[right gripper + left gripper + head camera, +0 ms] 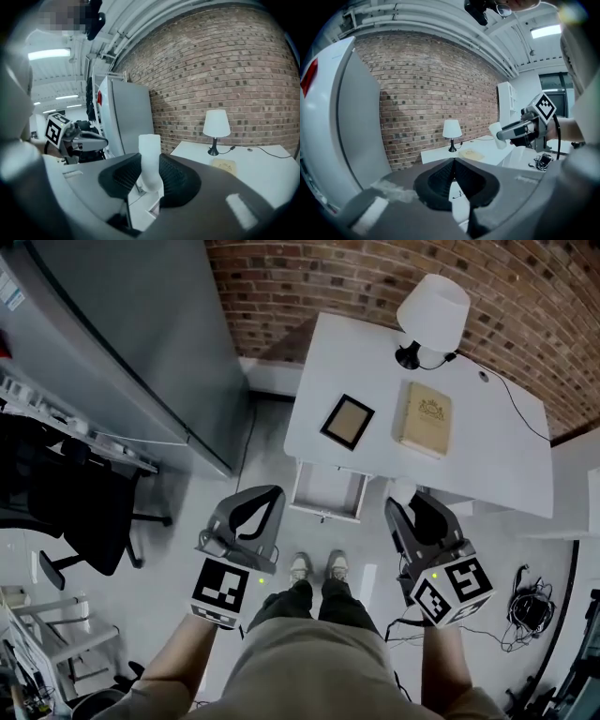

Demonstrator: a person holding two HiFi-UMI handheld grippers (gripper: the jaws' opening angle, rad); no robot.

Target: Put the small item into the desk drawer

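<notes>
The small item (150,160) is a white, roughly cylindrical piece, and my right gripper (150,165) is shut on it, the item upright between the ribbed pads. In the head view the item (401,491) pokes out past my right gripper (409,504), just right of the open desk drawer (328,491). The drawer sticks out from the front of the white desk (487,456) and looks empty inside. My left gripper (267,501) hangs left of the drawer, shut, with its fingertips touching and nothing between them. The left gripper view shows its tips (453,162) meeting and the item (496,136) off to the right.
On the desk lie a dark picture frame (347,421) and a tan book (423,418), with a white lamp (431,315) at the back. A grey fridge (141,334) stands left, a black office chair (84,512) beside it. Cables (530,606) lie on the floor at right.
</notes>
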